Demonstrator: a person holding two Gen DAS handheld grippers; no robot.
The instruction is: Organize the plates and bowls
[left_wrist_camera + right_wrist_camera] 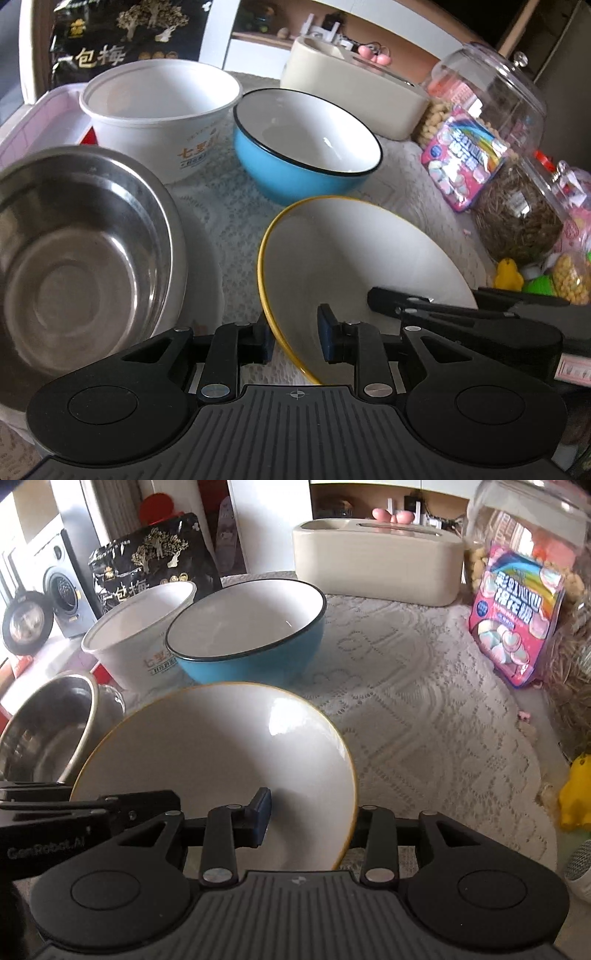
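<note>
The left hand-held gripper [295, 338] straddles the near-left rim of the yellow-rimmed white bowl [354, 258]: one blue pad sits outside the wall, the other inside, but there's a visible gap on the inner side, so whether the pads actually press cannot be told. The right hand-held gripper [312, 818] takes the same bowl [221, 753] on its opposite rim; only its inner finger [260, 816] shows, the outer one being hidden behind the bowl's wall, so its grip cannot be judged either. The bowl is tilted, near the front of the lace-covered surface [424, 701], between the two tools.

A steel bowl [81, 254] lies just to the left, its lower edge cut off by the frame. Behind stand a white paper tub [155, 114] with orange Chinese characters that are partly legible ("七" at the start) and a blue enamel bowl [306, 147] with a dark rim, the two close together. A black snack bag [151, 557] behind the tub reads "一包梅" in the left wrist view. A pink marshmallow packet [517, 627] with a rainbow and Chinese lettering leans against a clear jar [491, 96] whose contents are blurred. A cream box [376, 557] sits at the back. The left tool's side, seen from the right wrist view, bears "GenRobot.AI".
</note>
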